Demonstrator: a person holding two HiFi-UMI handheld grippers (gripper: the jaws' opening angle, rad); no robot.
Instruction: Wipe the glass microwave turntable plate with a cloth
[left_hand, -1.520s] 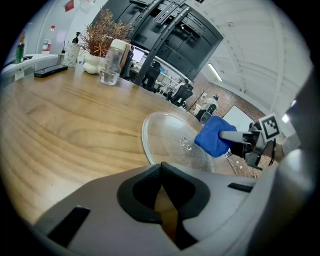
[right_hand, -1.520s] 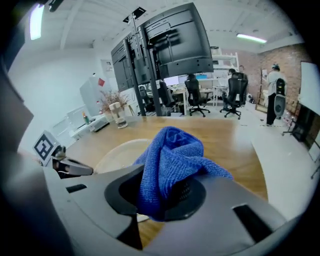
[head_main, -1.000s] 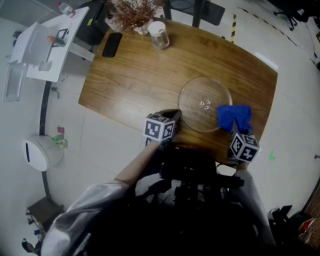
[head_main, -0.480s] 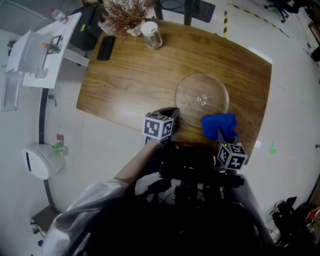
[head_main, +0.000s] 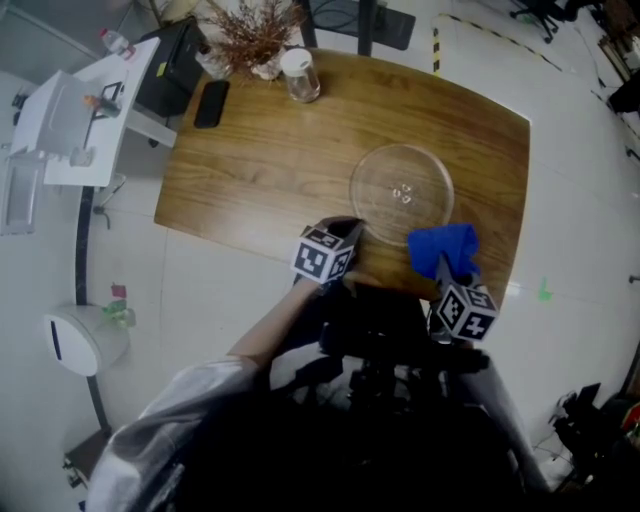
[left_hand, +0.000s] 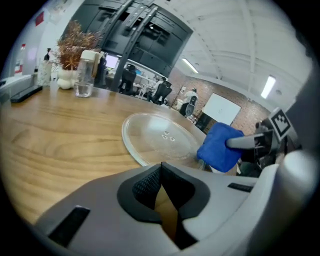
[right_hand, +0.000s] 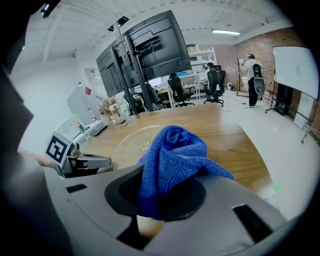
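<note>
The glass plate (head_main: 402, 190) lies on the table (head_main: 260, 150); the right claw (right_hand: 161, 202) clamps the blue cloth (head_main: 442, 246) at its near rim — the left claw (left_hand: 162, 200) is closed on nothing, alongside. Wiping looks barely begun.

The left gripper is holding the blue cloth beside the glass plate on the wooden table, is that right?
No, it is the right gripper that holds the blue cloth beside the glass plate on the wooden table; the right gripper view shows its jaws shut on it.
</note>
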